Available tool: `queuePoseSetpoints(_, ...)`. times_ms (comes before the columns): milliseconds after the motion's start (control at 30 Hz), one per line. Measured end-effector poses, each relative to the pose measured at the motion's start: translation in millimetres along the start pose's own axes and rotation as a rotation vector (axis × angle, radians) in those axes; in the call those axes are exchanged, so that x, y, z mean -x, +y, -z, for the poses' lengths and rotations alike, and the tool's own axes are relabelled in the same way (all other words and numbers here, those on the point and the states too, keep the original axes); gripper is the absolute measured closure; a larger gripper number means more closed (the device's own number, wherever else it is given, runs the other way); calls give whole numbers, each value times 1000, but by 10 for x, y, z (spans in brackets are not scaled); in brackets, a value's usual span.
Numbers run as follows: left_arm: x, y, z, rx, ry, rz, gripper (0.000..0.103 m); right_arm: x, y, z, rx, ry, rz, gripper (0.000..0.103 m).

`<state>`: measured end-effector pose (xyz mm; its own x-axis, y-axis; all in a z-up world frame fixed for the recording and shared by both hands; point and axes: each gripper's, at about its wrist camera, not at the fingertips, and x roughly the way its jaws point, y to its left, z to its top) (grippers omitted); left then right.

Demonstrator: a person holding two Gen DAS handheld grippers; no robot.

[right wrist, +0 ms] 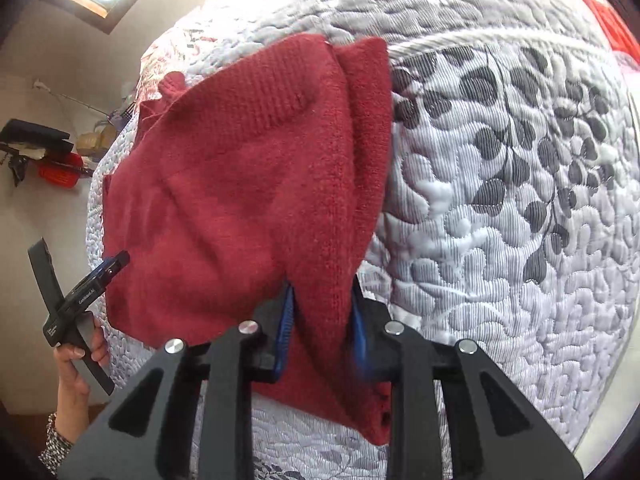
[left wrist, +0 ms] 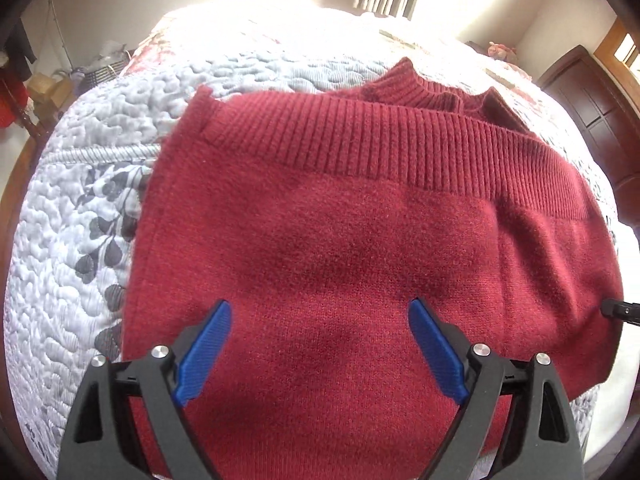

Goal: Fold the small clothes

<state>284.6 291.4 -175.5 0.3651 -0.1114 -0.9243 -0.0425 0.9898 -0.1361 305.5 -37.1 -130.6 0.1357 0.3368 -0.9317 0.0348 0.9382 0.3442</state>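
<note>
Sweater (left wrist: 340, 240) first: it is a dark red knit lying on the quilted bed (left wrist: 72, 240), already doubled over so that the ribbed hem (left wrist: 380, 140) sits up near the collar (left wrist: 416, 84), which I take to mean one fold is made and the width is what remains. My left tongs (left wrist: 320, 344) hang just above the near part of the body with the blue pads (left wrist: 204, 352) spread wide and nothing between them; I judge I keep them free there to pin the cloth flat or take a fresh corner. My right tongs (right wrist: 322, 328) are pinching the right edge of the sweater (right wrist: 240, 184), a thick bunch of knit pressed between their pads and lifted so the cloth drapes away from them toward the bed (right wrist: 500, 220). Holding the side up like this lets me carry it across the middle. In the right wrist view the person's hand (right wrist: 76, 364) grips the other handle at the far left. The knit looks soft and heavy, so it may sag out of line.
</note>
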Motion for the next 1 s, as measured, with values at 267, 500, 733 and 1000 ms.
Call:
queuePoseSetpoints(267, 215, 76, 73, 20, -12, 23, 13, 139, 938, -47, 177, -8, 87, 79)
queuePoseSetpoints(500, 348, 249, 93, 46, -29, 31, 13, -139, 1612, 17, 290, 33, 109, 80)
queuePoseSetpoints(733, 365, 340, 159, 52, -20, 22, 13, -548, 1916, 12, 313, 85, 147, 80)
queuePoseSetpoints(1000, 387, 342, 64, 57, -26, 28, 13, -637, 1780, 20, 217, 135, -124, 46)
